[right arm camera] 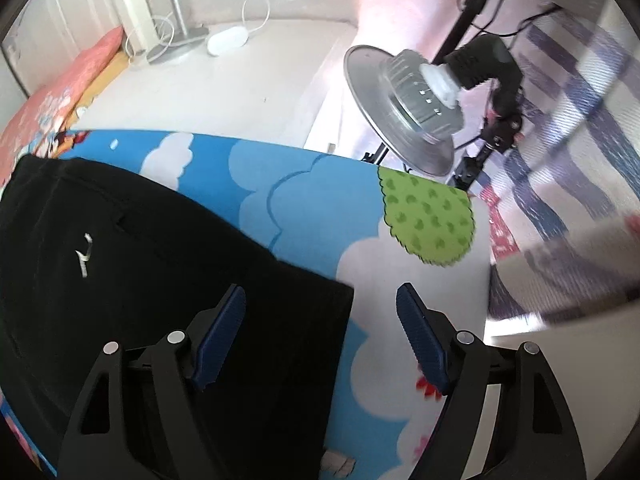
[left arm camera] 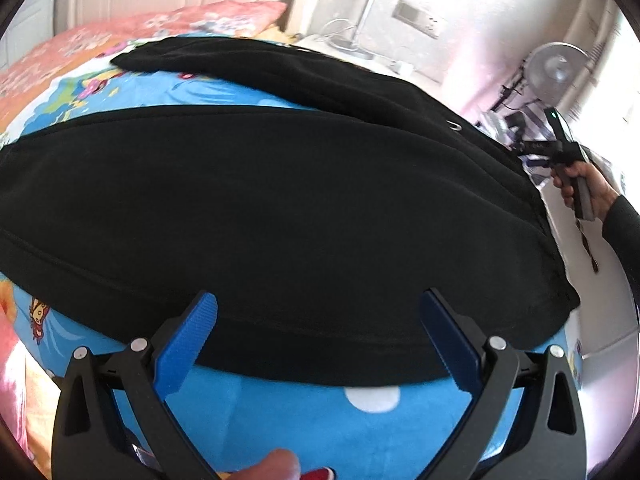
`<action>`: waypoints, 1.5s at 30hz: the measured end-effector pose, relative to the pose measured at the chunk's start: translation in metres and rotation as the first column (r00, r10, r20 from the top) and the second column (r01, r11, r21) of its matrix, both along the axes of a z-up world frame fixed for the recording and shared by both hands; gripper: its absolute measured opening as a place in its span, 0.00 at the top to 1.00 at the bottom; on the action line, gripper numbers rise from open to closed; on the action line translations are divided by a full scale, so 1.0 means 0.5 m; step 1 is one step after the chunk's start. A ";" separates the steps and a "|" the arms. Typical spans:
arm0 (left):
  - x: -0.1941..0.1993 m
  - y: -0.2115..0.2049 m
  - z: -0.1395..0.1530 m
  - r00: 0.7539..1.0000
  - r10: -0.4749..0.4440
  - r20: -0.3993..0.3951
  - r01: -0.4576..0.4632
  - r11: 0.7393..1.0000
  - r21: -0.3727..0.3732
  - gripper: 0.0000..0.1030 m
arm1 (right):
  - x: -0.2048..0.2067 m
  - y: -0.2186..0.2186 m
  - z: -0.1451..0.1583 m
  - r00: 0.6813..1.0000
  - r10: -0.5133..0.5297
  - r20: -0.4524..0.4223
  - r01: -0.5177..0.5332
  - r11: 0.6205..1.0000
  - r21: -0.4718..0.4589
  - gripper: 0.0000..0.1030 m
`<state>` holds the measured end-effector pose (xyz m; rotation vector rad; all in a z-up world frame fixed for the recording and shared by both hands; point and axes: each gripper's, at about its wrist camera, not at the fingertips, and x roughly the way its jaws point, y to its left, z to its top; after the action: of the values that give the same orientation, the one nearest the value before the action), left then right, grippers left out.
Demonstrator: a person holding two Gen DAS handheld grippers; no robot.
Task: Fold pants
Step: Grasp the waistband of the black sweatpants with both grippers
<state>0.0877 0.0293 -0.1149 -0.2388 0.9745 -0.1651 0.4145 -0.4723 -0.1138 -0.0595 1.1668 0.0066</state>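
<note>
Left wrist view: black pants (left arm camera: 256,200) lie spread across a bed covered by a bright blue cartoon-print blanket (left arm camera: 280,412). One leg fills the middle of the picture from side to side; the other leg runs behind it toward a pink pillow (left arm camera: 168,24) at the far end. The left tool (left arm camera: 318,308) hovers over the near edge of the pants with its blue-padded fingers (left arm camera: 192,344) standing wide apart — nothing is between them, and the pads press on nothing. At the bottom edge a fingertip of the person's hand shows. At the right, beyond the waistband end of the pants, the person's other hand (left arm camera: 580,188), in a dark sleeve, grips the handle of the right tool. A round studio lamp (left arm camera: 556,72) stands behind it.

Right wrist view: the right tool (right arm camera: 320,300) points down over the corner of the pants (right arm camera: 140,280), its jaws fairly wide and empty. The left finger hangs over the black fabric and the right finger over the blanket (right arm camera: 280,184) — whether either touches I cannot tell. A small pale logo (right arm camera: 85,258) marks the pants. Beyond the bed are a pale floor, a white power strip (right arm camera: 228,40) with looped cables, and the lamp (right arm camera: 404,112) on its black stand.
</note>
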 end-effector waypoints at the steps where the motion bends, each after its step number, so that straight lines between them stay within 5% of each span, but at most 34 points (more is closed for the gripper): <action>1: 0.006 0.006 -0.001 1.000 0.013 -0.006 -0.013 1.000 -0.002 0.02 | 0.009 0.000 -0.009 1.000 0.014 -0.016 -0.014 1.000 0.015 0.27; 3: 0.018 0.016 0.001 0.999 0.036 -0.009 -0.036 0.999 0.000 0.02 | 0.009 0.006 -0.011 0.998 0.061 -0.014 -0.061 0.997 0.057 0.48; 6: 0.041 0.032 0.017 0.998 0.069 0.011 -0.069 0.998 0.009 0.02 | -0.001 0.015 0.008 0.996 0.092 0.010 -0.092 0.995 0.047 0.65; 11: 0.092 0.054 0.057 0.994 0.094 0.061 -0.094 0.996 -0.009 0.02 | -0.064 0.039 0.101 0.975 0.098 0.199 -0.108 0.993 0.043 0.69; 15: 0.135 0.055 0.092 0.993 0.087 0.085 -0.080 0.994 -0.074 0.02 | -0.235 0.123 0.205 0.892 0.167 0.421 -0.167 0.985 -0.037 0.71; 18: 0.167 0.058 0.104 0.996 0.073 0.045 -0.062 0.975 -0.213 0.02 | -0.400 0.194 0.233 0.819 0.218 0.531 -0.200 0.975 -0.092 0.72; 20: 0.189 0.055 0.100 1.000 0.015 0.005 -0.013 0.936 -0.352 0.03 | -0.507 0.242 0.219 0.785 0.224 0.578 -0.217 0.973 -0.083 0.72; 23: 0.231 0.032 0.081 0.993 -0.104 -0.060 0.052 0.825 -0.563 0.10 | -0.598 0.277 0.170 0.803 0.202 0.561 -0.212 0.976 -0.048 0.73; 28: 0.295 -0.022 0.033 0.966 -0.211 -0.150 0.047 0.711 -0.701 0.24 | -0.668 0.319 0.056 0.872 0.170 0.460 -0.195 0.981 0.008 0.73; 34: 0.332 -0.077 -0.025 0.938 -0.227 -0.262 -0.053 0.654 -0.755 0.30 | -0.678 0.326 0.036 0.880 0.131 0.456 -0.169 0.985 0.043 0.73; 40: 0.343 -0.179 -0.067 0.894 -0.305 -0.328 -0.068 0.631 -0.773 0.32 | -0.695 0.333 0.028 0.887 0.112 0.447 -0.155 0.986 0.060 0.73; 42: 0.347 -0.221 -0.085 0.862 -0.362 -0.355 -0.064 0.617 -0.784 0.41 | -0.694 0.331 0.026 0.895 0.094 0.437 -0.142 0.987 0.080 0.73; 44: 0.345 -0.267 -0.095 0.831 -0.420 -0.364 -0.045 0.602 -0.797 0.76 | -0.693 0.328 0.025 0.905 0.070 0.420 -0.124 0.987 0.103 0.71; 45: 0.344 -0.286 -0.091 0.827 -0.439 -0.350 -0.012 0.609 -0.793 0.82 | -0.688 0.323 0.025 0.909 0.051 0.413 -0.107 0.988 0.113 0.67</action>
<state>0.2599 -0.1138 -0.1603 -1.0146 1.4405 -0.8091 0.0704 -0.3106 -0.1011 0.0106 0.7400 0.1386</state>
